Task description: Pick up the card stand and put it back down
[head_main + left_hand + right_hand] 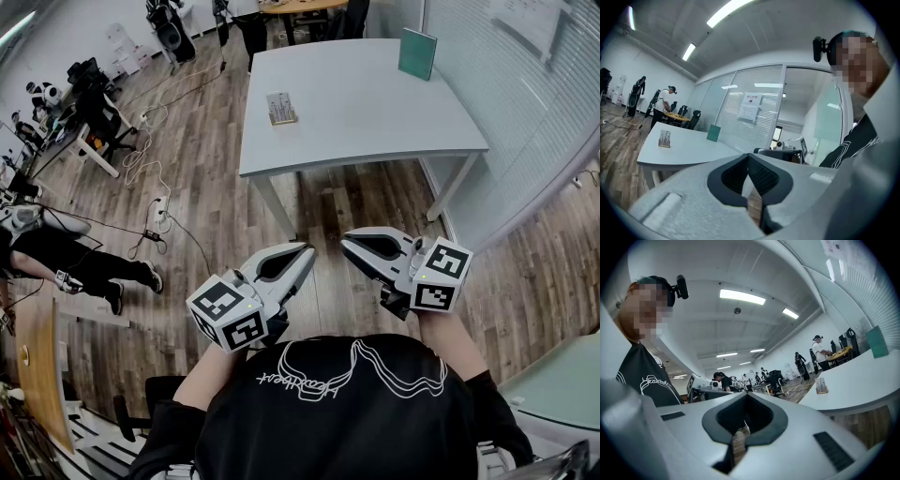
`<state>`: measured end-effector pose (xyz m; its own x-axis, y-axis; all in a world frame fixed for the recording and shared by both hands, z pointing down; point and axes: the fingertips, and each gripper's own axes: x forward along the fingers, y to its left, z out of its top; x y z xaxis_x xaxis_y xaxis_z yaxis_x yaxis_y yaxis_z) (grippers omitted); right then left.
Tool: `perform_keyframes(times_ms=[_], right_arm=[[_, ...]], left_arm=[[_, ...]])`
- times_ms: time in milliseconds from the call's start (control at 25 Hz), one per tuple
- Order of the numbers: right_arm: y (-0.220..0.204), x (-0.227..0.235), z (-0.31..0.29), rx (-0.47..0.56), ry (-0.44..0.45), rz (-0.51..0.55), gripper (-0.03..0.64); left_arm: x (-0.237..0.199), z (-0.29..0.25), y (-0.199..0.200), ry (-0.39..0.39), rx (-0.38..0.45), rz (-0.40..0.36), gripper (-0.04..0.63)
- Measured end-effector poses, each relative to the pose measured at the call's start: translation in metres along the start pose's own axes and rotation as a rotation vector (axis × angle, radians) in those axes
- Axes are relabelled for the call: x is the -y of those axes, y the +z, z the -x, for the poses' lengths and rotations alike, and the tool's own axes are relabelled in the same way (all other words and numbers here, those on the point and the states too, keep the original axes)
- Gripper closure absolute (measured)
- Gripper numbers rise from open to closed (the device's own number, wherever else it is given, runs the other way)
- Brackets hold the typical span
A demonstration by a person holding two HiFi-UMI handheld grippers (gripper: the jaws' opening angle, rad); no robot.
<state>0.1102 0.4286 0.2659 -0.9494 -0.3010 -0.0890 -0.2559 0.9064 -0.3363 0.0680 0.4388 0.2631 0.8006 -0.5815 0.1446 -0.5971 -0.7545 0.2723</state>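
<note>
The card stand (281, 108) is a small wooden holder with cards in it, standing near the left edge of the light grey table (375, 122). It also shows far off as the card stand (664, 139) in the left gripper view and the card stand (821, 386) in the right gripper view. My left gripper (307, 251) and right gripper (345, 244) hang side by side close to my chest, well short of the table. Both are shut with nothing between the jaws.
A teal board (417, 53) stands upright at the table's far right. A glass partition with blinds (525, 103) runs along the right. Cables and a power strip (155, 220) lie on the wooden floor at the left, beside a seated person (66, 262).
</note>
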Motion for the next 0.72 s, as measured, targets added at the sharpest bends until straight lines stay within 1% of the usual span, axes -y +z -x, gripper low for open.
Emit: perform_keyframes(times_ms=[400,560,720], right_arm=[[0.002,0.006,0.003,-0.012,-0.028,0.012,0.611],[-0.008,0.014,0.002,-0.027,-0.041,-0.008,0.611],[-0.019,0.021,-0.004,-0.048,-0.026,-0.026,0.611]], left_arm=[[0.0,-0.005,0.0,-0.023,0.005,0.0,0.583],[-0.01,-0.008,-0.008,-0.012,-0.004,0.031,0.583],[-0.02,-0.011,-0.018,-0.01,-0.015,0.057,0.583]])
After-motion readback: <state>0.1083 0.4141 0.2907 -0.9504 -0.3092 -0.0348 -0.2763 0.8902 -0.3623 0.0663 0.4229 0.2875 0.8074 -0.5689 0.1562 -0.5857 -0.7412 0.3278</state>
